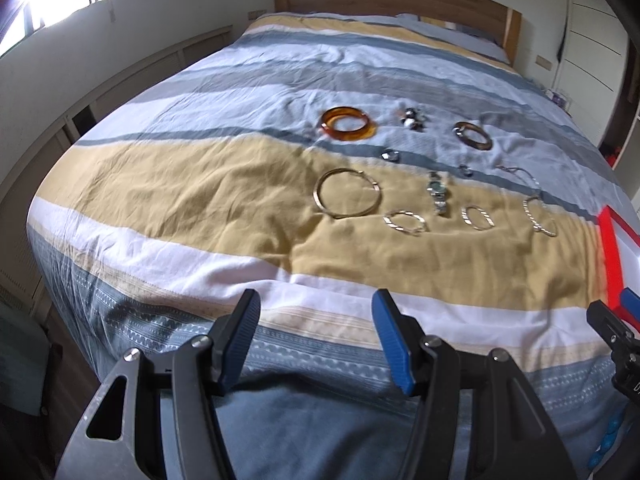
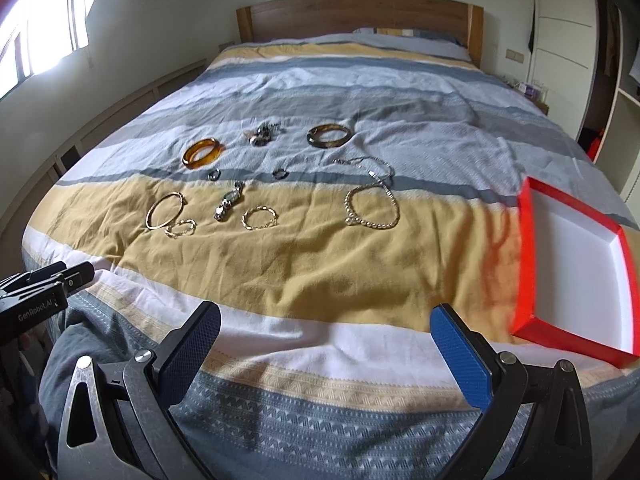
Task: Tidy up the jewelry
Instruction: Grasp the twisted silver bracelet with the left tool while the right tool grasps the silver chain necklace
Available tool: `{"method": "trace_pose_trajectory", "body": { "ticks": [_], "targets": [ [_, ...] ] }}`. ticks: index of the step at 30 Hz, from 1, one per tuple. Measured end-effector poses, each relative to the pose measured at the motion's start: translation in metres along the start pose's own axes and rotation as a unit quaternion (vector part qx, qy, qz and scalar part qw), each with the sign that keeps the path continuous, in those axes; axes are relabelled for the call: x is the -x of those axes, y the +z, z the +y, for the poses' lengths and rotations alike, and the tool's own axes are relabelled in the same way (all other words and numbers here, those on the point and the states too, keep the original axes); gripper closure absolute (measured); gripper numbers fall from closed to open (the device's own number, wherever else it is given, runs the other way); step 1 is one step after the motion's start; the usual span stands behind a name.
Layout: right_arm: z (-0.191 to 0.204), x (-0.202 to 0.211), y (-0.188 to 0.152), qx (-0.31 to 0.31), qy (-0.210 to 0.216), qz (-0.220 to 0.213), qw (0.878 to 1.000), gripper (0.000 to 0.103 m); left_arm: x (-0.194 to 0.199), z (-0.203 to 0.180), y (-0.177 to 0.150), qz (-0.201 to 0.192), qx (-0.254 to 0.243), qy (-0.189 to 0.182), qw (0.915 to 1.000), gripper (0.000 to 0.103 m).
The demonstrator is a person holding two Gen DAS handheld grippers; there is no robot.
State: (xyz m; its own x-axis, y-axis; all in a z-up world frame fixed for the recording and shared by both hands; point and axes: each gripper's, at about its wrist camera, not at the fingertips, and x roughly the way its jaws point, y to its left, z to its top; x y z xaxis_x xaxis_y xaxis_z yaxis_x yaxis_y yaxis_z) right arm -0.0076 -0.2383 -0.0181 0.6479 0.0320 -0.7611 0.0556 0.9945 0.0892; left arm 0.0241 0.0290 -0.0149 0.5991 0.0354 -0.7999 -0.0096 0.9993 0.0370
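Several pieces of jewelry lie spread on the striped bedspread: an amber bangle [image 1: 347,125] [image 2: 202,153], a dark brown bangle [image 1: 472,135] [image 2: 329,135], a thin gold hoop [image 1: 348,193] [image 2: 165,210], a wristwatch [image 1: 437,192] [image 2: 229,201], chain bracelets [image 1: 405,222] [image 2: 259,218], a chain necklace [image 2: 372,208], two small rings [image 2: 215,175] and a cluster of small pieces [image 2: 262,133]. An empty red tray with white inside [image 2: 527,264] [image 1: 610,248] sits at the right. My left gripper [image 1: 316,336] and right gripper [image 2: 326,344] are open and empty over the bed's near edge.
The bed [image 2: 320,92] has a wooden headboard [image 2: 356,14] at the far end. A window [image 2: 36,28] is at the left, a white wardrobe [image 2: 564,28] at the right. The left gripper's body [image 2: 36,292] shows at the left of the right wrist view.
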Motion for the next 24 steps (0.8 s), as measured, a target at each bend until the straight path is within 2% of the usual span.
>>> {"method": "trace_pose_trajectory", "body": {
  "ticks": [4, 7, 13, 17, 24],
  "targets": [
    [-0.004, -0.012, 0.007, 0.0, 0.01, 0.001, 1.0, 0.001, -0.011, 0.003, 0.004, 0.009, 0.0, -0.006, 0.9999, 0.047],
    [-0.012, -0.021, 0.013, -0.005, 0.016, 0.004, 1.0, 0.007, -0.019, 0.0, 0.008, 0.018, -0.003, -0.02, 0.9996, 0.047],
    [-0.034, -0.041, 0.029, -0.023, 0.02, 0.011, 0.999, 0.01, -0.032, -0.019, 0.025, 0.029, -0.008, -0.074, 0.9968, 0.047],
    [-0.046, -0.057, 0.042, -0.033, 0.025, 0.013, 0.999, 0.01, -0.044, -0.034, 0.04, 0.036, -0.006, -0.093, 0.995, 0.047],
    [-0.048, -0.084, 0.066, -0.028, 0.042, 0.013, 0.999, 0.01, -0.069, -0.051, 0.055, 0.046, -0.007, -0.095, 0.9944, 0.047]
  ]
}}
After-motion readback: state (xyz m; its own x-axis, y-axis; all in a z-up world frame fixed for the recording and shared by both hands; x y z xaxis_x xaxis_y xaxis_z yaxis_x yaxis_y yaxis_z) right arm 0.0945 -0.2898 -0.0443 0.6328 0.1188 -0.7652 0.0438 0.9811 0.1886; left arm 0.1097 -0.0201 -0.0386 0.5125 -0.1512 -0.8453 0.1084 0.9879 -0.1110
